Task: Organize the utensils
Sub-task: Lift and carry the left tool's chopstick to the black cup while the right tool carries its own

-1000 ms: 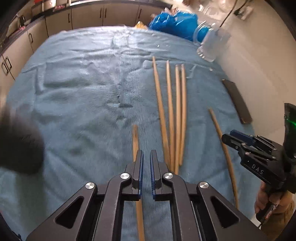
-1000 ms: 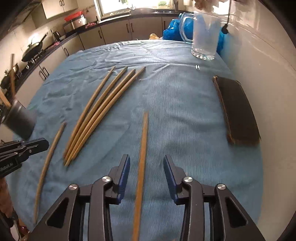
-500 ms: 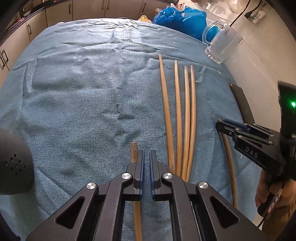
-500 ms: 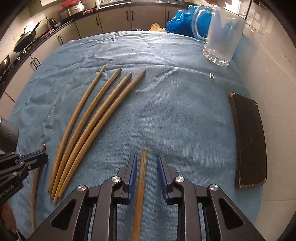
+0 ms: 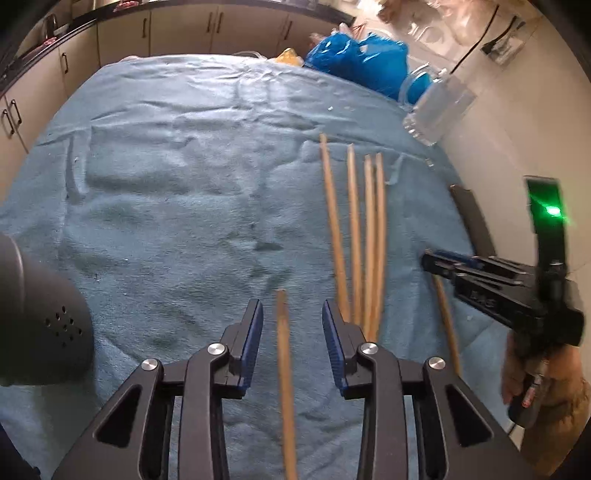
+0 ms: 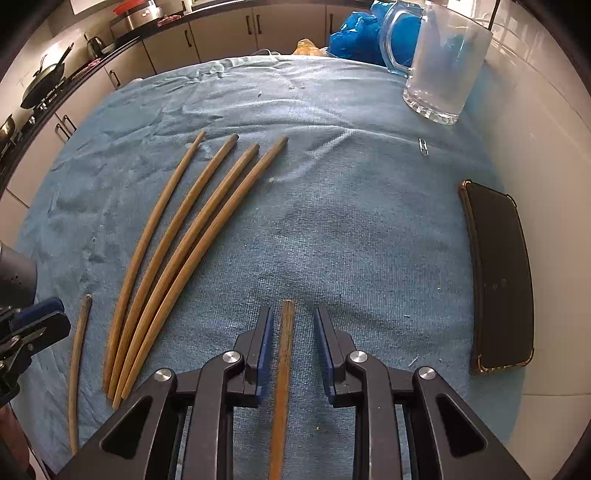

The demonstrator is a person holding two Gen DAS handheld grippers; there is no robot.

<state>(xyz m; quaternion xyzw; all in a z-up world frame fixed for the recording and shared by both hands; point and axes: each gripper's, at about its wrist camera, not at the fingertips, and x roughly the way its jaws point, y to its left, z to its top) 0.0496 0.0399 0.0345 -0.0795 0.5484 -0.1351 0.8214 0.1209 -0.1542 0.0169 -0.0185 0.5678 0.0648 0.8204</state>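
Observation:
Several wooden chopsticks lie on a blue towel. A group of them lies side by side; it also shows in the right wrist view. My left gripper is open, with a single chopstick lying between its jaws. My right gripper is open, its jaws close on either side of another single chopstick without touching it. The right gripper also shows in the left wrist view, above that chopstick. The left gripper's chopstick shows at the left in the right wrist view.
A clear glass mug stands at the far right, next to a blue plastic bag. A black phone lies by the white wall on the right. Kitchen cabinets run behind the table.
My left gripper has opened from shut around its chopstick. My right gripper has narrowed around its chopstick and moved forward along it.

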